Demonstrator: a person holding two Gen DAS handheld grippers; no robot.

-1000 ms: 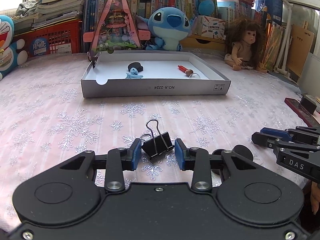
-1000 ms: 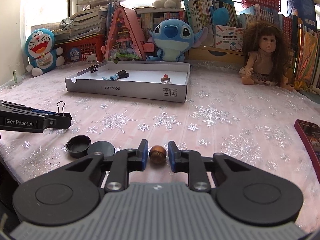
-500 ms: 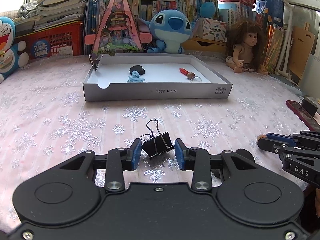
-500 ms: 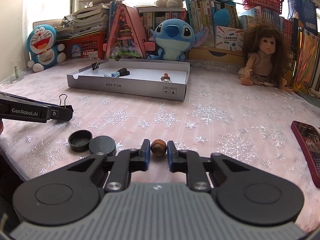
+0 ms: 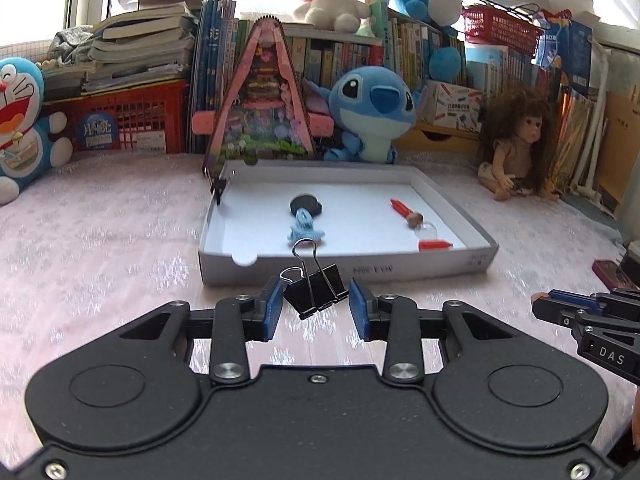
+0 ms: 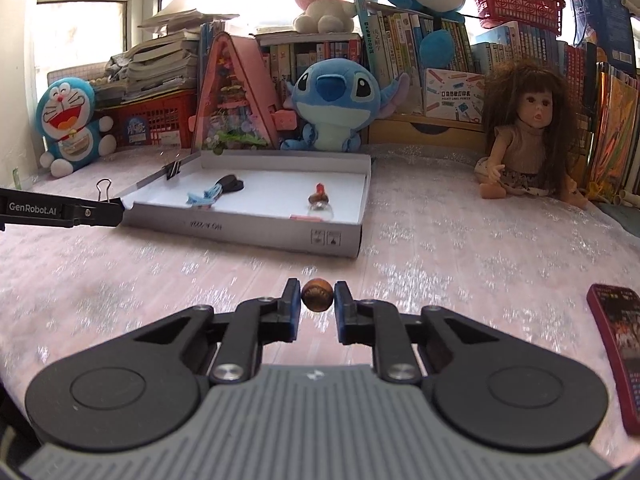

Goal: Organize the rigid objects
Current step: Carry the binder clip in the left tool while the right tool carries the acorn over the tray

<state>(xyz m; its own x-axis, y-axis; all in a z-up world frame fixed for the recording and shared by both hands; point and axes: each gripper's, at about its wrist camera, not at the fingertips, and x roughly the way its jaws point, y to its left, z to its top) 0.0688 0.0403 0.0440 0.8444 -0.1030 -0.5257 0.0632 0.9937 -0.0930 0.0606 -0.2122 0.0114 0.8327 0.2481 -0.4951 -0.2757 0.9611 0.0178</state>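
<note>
Left wrist view: the left gripper (image 5: 316,307) clamps a black binder clip (image 5: 315,289) between its blue pads, the clip tilted with its wire handles pointing up and clear of the pink snowflake tablecloth (image 5: 100,240). Just beyond it sits the shallow white cardboard box lid (image 5: 400,270), its near wall facing the camera. Inside lie a black round piece (image 5: 306,205), a light blue clip (image 5: 305,229) touching it on the near side, and toward the right a red-ended hourglass toy (image 5: 416,222). Another black binder clip (image 5: 218,188) grips the lid's far left wall. At the right edge the right gripper (image 5: 538,307) pokes in, a brown object at its tip.

Right wrist view: the right gripper (image 6: 317,300) has just been closing, and its narrow jaws now pinch a small brown nut-like ball (image 6: 317,295) held above the cloth. The lid (image 6: 340,236) lies ahead and slightly left, well apart. The left gripper (image 6: 114,211) reaches in from the left near the lid's near left corner, the clip's wire handle (image 6: 104,188) standing up from it. A dark red phone (image 6: 618,344) lies at the right edge. A Stitch plush (image 6: 332,104), a Doraemon plush (image 6: 70,120) and a doll (image 6: 528,136) sit along the far side.
</note>
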